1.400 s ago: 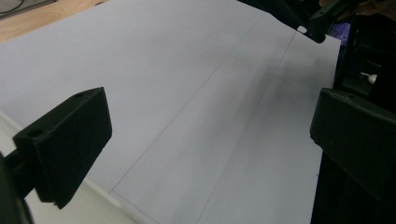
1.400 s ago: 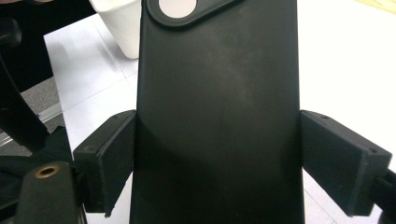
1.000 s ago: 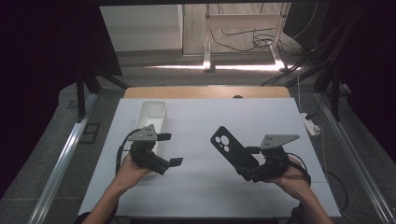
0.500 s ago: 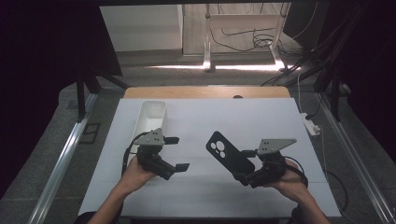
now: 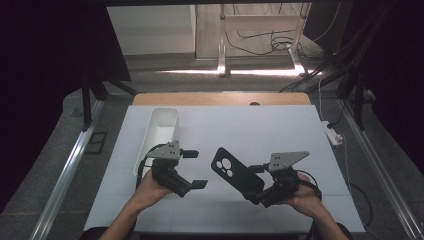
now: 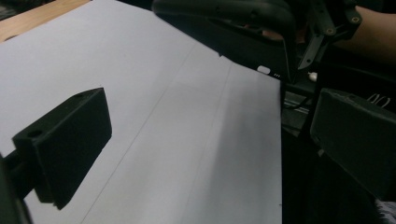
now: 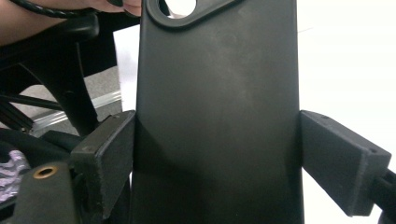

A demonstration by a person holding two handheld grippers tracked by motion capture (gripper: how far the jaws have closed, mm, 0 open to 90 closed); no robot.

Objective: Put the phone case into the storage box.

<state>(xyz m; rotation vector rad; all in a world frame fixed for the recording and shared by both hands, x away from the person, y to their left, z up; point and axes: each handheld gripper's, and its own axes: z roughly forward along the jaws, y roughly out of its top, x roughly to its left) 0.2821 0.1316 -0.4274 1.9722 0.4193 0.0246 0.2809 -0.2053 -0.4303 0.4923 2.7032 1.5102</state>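
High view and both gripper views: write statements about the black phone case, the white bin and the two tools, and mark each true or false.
1. The right tool clamps the black plastic phone case by its two long edges. True.
2. The left tool is shut on the long white plastic bin. False: its jaws stand open with nothing between them.
3. The bin lies on the white table sheet at the left tool's side. True.
4. The case lies flat on the sheet. False: it is held up, tilted, camera cut-out end away from the right tool.
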